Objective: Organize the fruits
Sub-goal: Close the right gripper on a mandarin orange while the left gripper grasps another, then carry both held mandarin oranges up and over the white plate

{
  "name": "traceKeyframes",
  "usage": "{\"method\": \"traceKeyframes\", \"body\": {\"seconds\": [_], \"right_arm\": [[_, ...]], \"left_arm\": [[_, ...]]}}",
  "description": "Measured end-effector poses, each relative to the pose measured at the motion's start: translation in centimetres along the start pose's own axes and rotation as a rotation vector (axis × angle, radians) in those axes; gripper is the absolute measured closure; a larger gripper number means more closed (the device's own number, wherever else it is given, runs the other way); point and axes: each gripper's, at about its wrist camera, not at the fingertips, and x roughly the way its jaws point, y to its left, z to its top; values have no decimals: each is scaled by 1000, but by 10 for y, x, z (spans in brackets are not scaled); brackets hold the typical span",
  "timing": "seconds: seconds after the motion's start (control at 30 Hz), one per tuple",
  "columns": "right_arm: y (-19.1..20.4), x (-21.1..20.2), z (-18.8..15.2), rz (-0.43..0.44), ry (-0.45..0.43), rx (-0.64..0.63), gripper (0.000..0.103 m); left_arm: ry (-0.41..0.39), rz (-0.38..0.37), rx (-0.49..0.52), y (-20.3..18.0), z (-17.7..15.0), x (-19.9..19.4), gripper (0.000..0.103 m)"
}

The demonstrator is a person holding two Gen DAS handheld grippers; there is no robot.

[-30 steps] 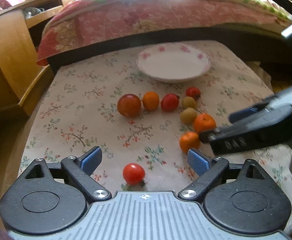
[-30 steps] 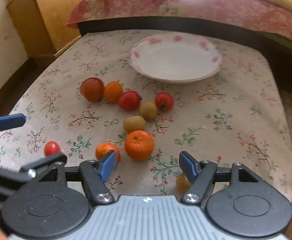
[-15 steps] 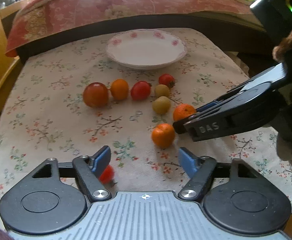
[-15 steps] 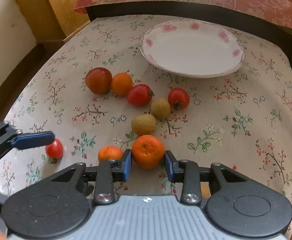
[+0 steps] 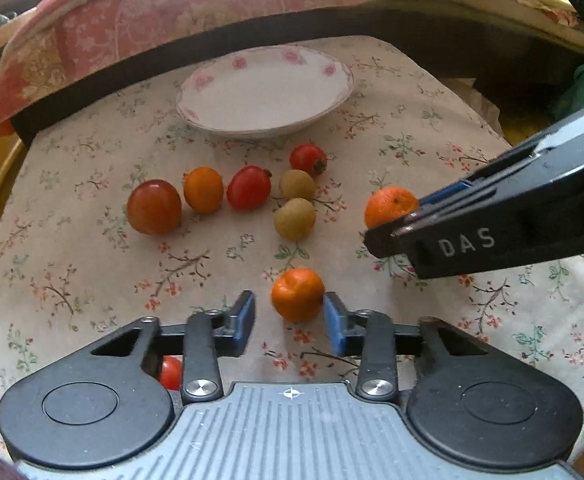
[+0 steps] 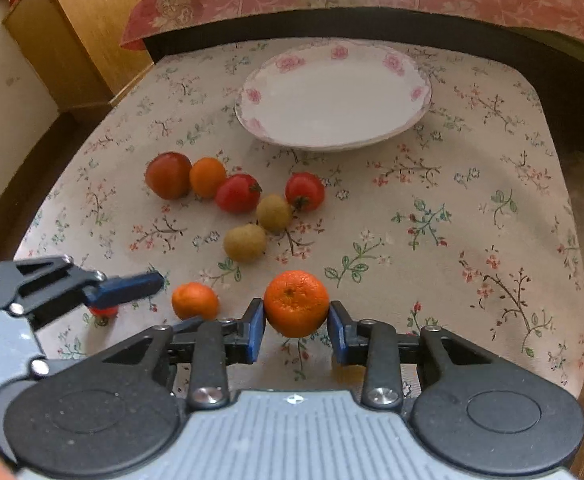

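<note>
Mandarin [image 6: 296, 303], light, round and soft-skinned, sits clamped across its middle by the right gripper [image 6: 296, 326], while the left gripper [image 5: 290, 318] brackets a smaller one [image 5: 297, 294], fingers apart.

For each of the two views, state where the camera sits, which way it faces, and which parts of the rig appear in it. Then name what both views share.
Left wrist: on the left gripper, looking forward across the floral tablecloth toward the plate; the right gripper enters from the right.
Right wrist: on the right gripper, facing the same plate; the left gripper's finger shows at left.
Shared: plate, fruit row, both mandarins, including the clamped mandarin.
</note>
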Motion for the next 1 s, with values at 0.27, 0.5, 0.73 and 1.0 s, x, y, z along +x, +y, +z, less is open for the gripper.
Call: {"method": "traceKeyframes", "body": {"seconds": [0.27, 0.5, 0.73, 1.0], "right_arm": [[3, 10, 0, -5, 19, 8, 67], [-1, 11, -2, -12, 20, 22, 67], [-5, 6, -1, -16, 9, 29, 67], [-6, -1, 2, -19, -15, 32, 67]], "left_arm": [[19, -12, -3, 2, -1, 7, 67], [14, 7, 12, -3, 1, 11, 67], [7, 13, 18, -3, 0, 13, 63], [34, -1, 15, 6, 0, 9, 66]]}}
